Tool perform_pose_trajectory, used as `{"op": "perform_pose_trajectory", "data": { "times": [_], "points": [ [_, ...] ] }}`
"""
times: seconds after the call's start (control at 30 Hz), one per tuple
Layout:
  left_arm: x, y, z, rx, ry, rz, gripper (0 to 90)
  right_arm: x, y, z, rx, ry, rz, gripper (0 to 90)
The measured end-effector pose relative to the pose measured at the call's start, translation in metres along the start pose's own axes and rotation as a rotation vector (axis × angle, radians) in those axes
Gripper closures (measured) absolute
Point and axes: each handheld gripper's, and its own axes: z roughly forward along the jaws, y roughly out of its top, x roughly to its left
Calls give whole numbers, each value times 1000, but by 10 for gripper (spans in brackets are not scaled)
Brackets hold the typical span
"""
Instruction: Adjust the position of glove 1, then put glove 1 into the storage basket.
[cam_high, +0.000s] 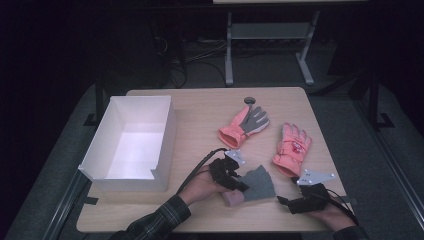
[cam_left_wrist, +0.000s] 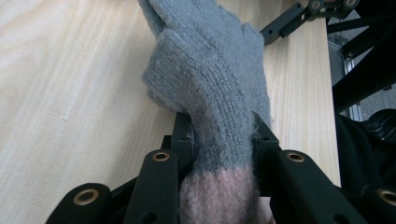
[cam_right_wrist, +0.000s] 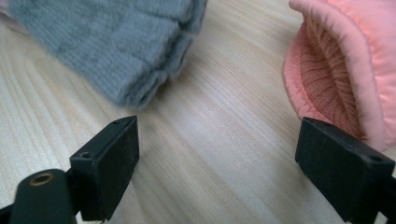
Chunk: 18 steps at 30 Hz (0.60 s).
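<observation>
left gripper (cam_high: 231, 176): jaws pinching the grey knit glove (cam_high: 257, 183) near its pink cuff, at 6 o'clock on the table (cam_high: 200, 107)
right gripper (cam_high: 300, 202): jaws spread, nothing between them, at 5 o'clock beside the nearer pink glove (cam_high: 292, 148)
white box (cam_high: 131, 145): at 9 o'clock, nothing in it
second pink glove (cam_high: 243, 127): near centre, lying loose
progress: likely a sort into the box; judged barely begun, all three gloves still outside it

We can read no words or numbers anywhere. The pink glove (cam_high: 292, 149), just right of the grey knit glove (cam_high: 257, 182), has a small red patch on its back, but it is too blurry to read.
</observation>
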Motion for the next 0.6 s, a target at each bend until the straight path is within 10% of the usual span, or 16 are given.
{"op": "perform_pose_trajectory", "data": {
  "times": [0.6],
  "points": [
    [-1, 23, -56, -95, 104, -26, 694, 0, 0, 0, 1, -1, 1, 131]
  ]
}}
